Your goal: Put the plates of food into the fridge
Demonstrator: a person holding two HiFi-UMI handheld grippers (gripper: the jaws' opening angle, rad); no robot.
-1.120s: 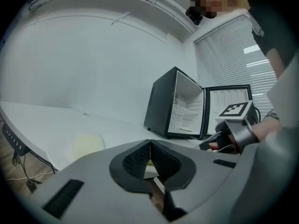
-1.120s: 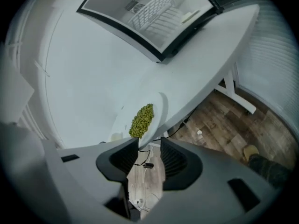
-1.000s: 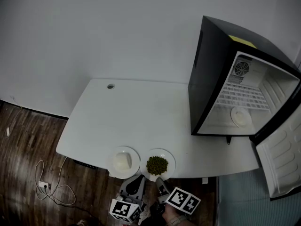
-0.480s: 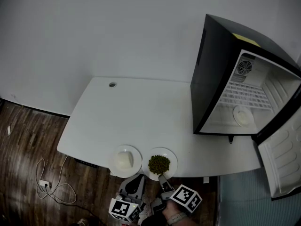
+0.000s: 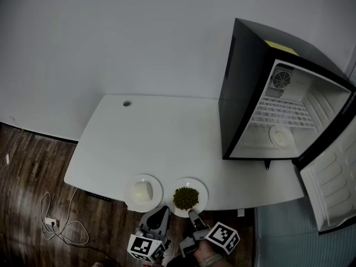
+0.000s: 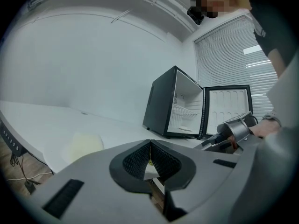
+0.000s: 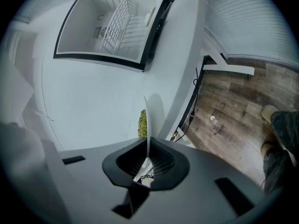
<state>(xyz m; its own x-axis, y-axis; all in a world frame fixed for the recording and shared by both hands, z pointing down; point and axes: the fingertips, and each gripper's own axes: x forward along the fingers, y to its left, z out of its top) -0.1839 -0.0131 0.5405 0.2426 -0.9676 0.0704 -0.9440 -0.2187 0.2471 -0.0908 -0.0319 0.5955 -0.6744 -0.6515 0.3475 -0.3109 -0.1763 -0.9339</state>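
Head view, looking steeply down on a white worktop [image 5: 156, 132]. Two plates sit side by side at its near edge: a plate of white food [image 5: 156, 192] on the left and a plate of peas [image 5: 201, 193] just to its right, close together but apart. At the worktop's right end stands a black fridge [image 5: 245, 82] with its door [image 5: 334, 185] swung wide open. A third plate [image 5: 273, 131] lies on the fridge floor, below a wire shelf [image 5: 283, 113].

The right gripper [image 7: 147, 148] meets the plate of peas at its near rim. In the right gripper view the rim runs edge-on between the fingers, which are closing onto it, with the peas showing just beyond. The plate rests on the worktop, well apart from the fridge.

The left gripper [image 6: 150, 146] hangs off the worktop's near edge, just short of the plate of white food and not touching it. Its fingers are closed together, with nothing gripped.

Beneath the worktop lies a wooden floor [image 5: 33, 171], with a white cable [image 5: 61, 227] on it at the left.
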